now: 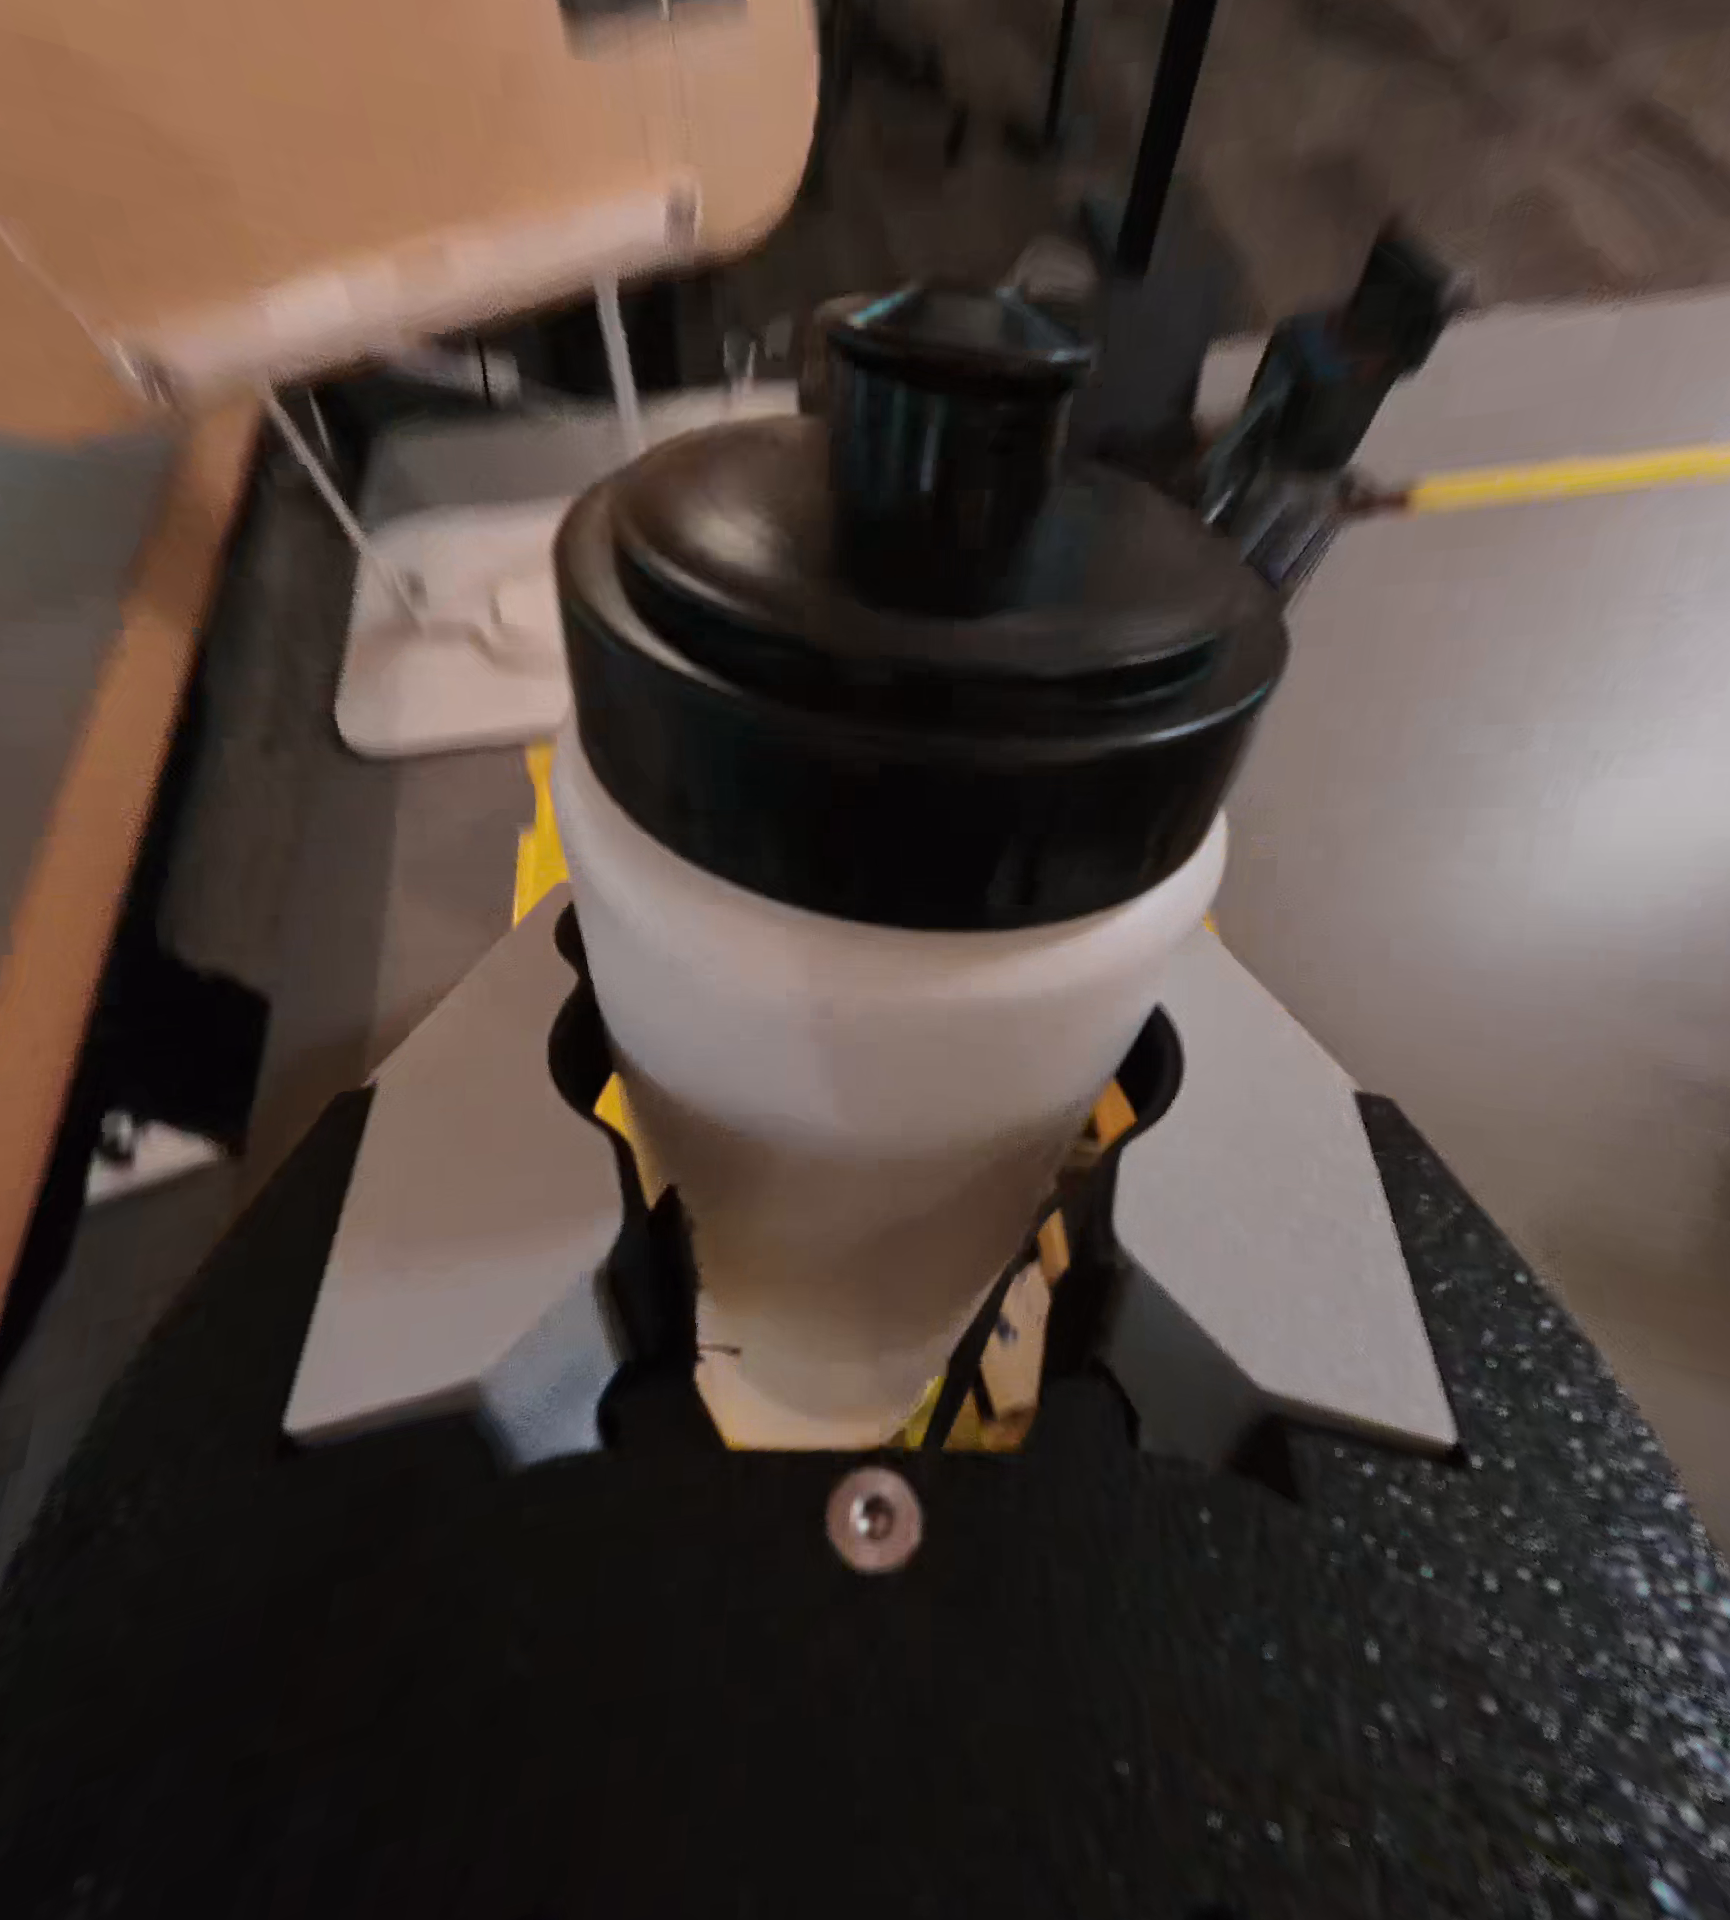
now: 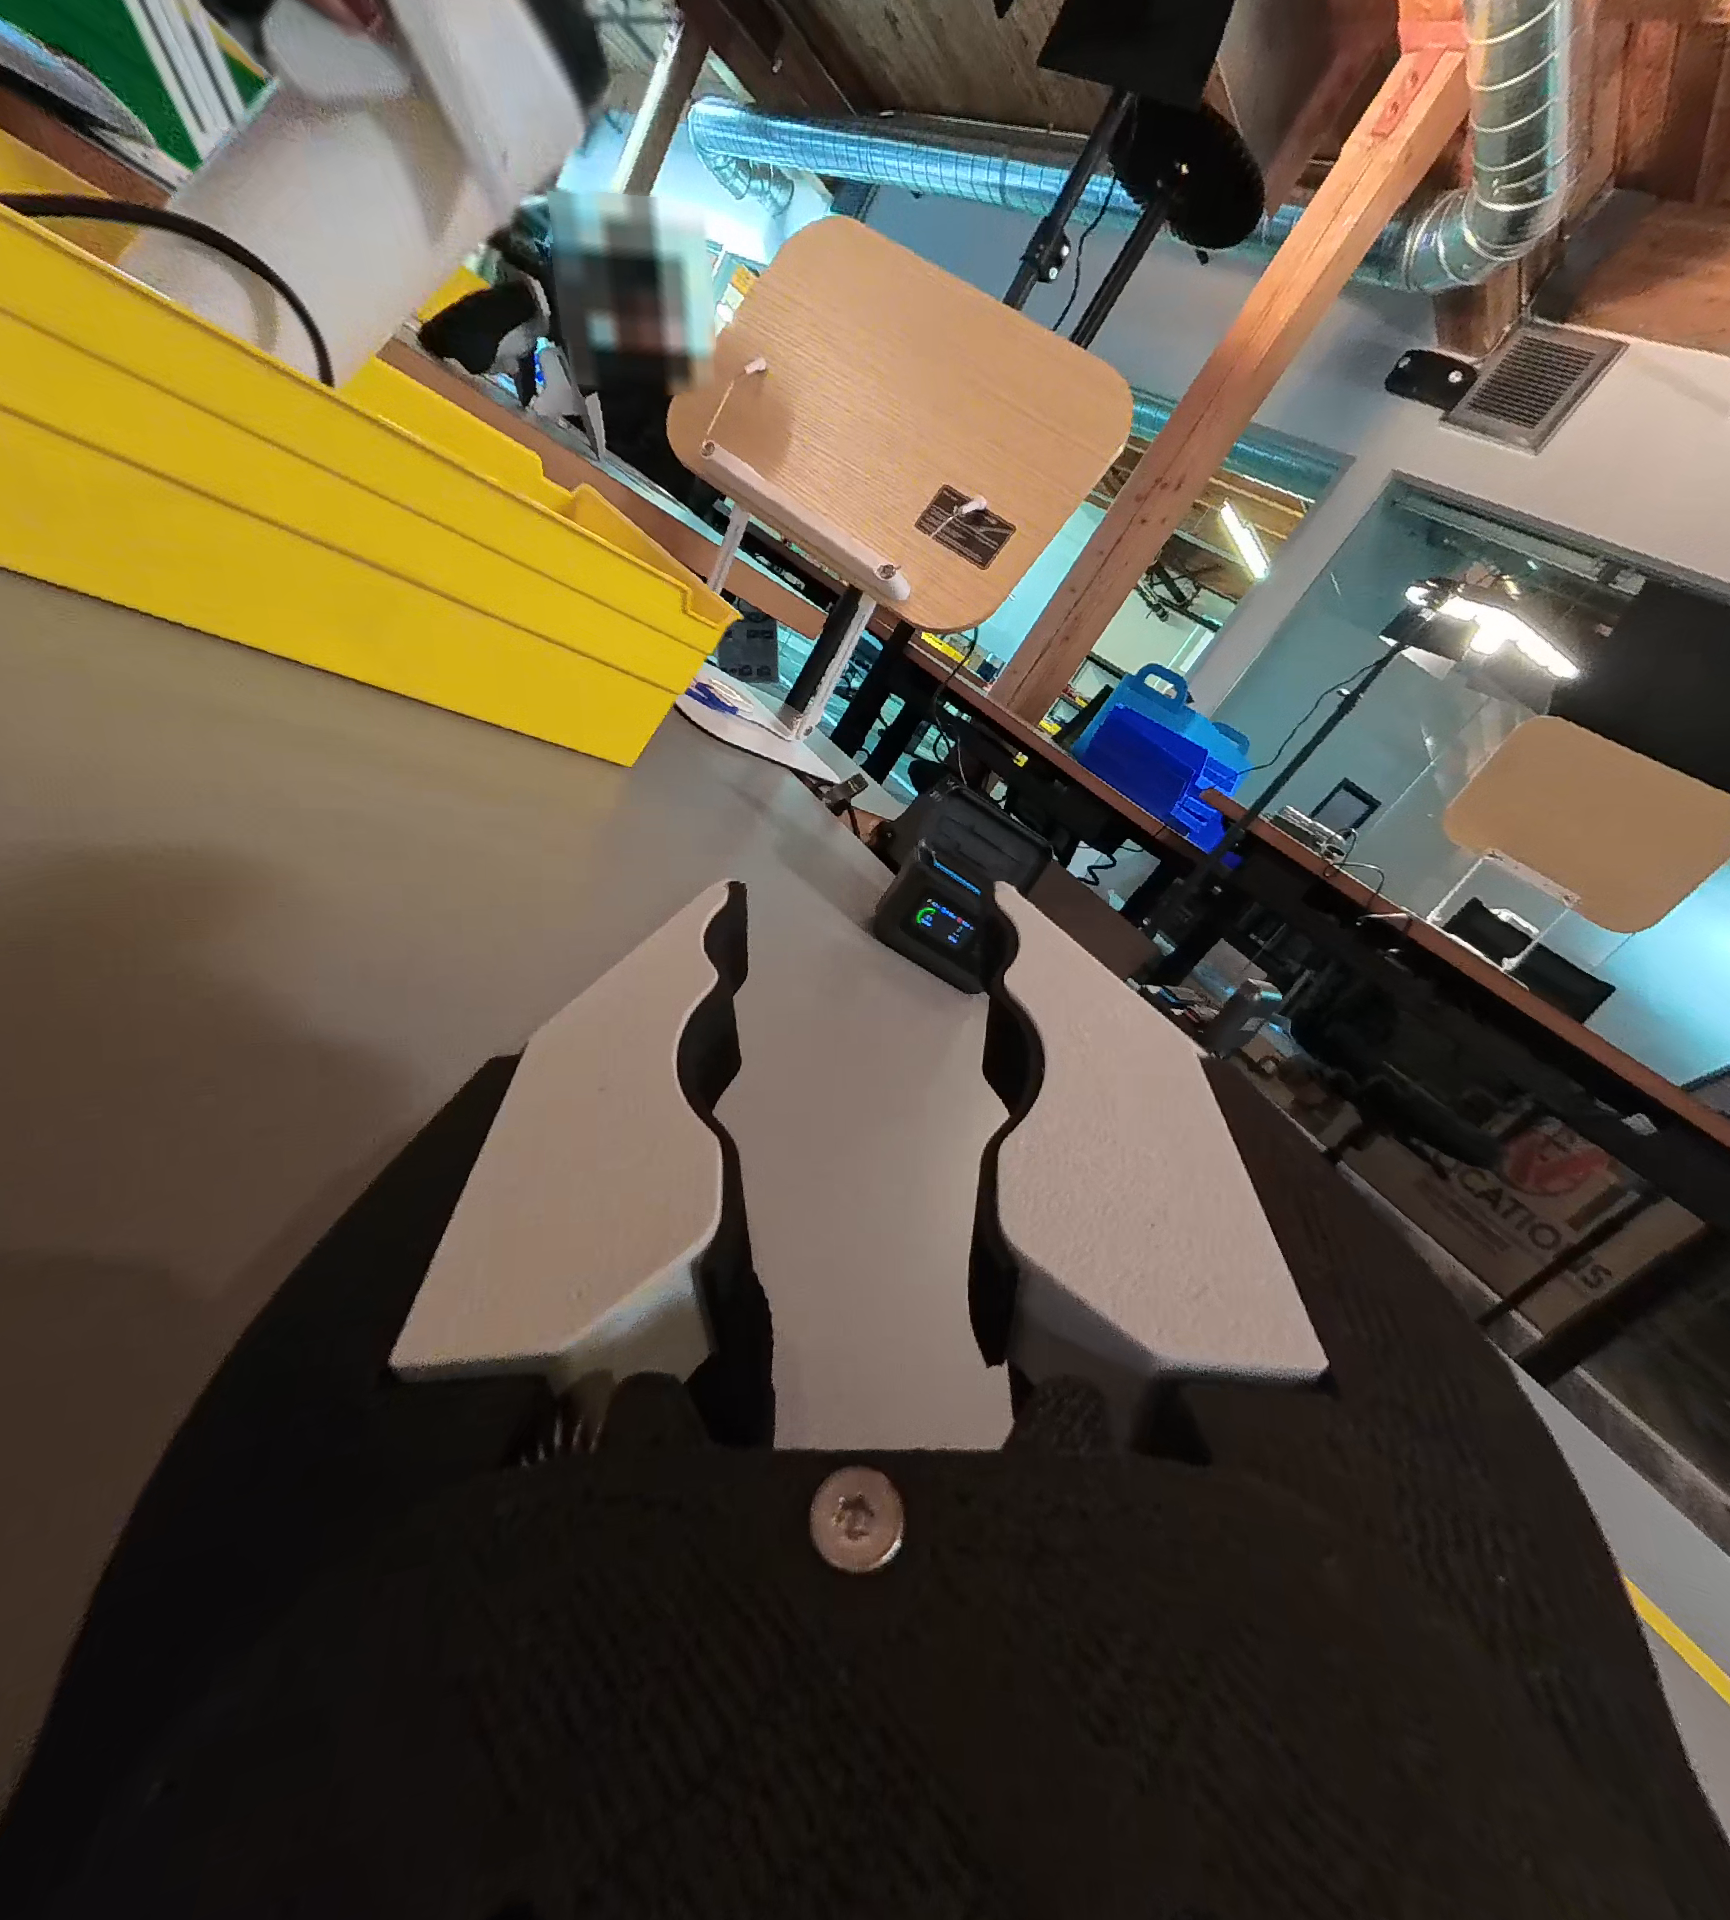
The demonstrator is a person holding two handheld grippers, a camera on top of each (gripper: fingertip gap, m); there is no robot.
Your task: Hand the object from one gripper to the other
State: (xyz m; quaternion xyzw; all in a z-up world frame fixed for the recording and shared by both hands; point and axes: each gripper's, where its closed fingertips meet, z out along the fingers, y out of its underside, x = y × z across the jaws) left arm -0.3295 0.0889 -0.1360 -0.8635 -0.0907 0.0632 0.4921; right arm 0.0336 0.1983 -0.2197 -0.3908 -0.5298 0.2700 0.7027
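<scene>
A white plastic bottle [image 1: 871,1049] with a black screw cap and a black spout [image 1: 944,457] fills the middle of the left wrist view. My left gripper [image 1: 887,935] is shut on the bottle's body, with one grey finger [image 1: 487,1195] on each side, and holds it above the grey table [image 1: 1515,779]. My right gripper [image 2: 866,904] is open and empty, low over the grey table [image 2: 217,935]. A blurred white cylinder [image 2: 352,156] shows at the top left of the right wrist view; I cannot tell if it is the bottle.
Stacked yellow bins [image 2: 269,499] stand on the table's left. A wooden board on a white stand [image 2: 892,416] stands behind them and also shows in the left wrist view [image 1: 321,156]. A small black device with a lit screen [image 2: 934,930] sits at the table edge.
</scene>
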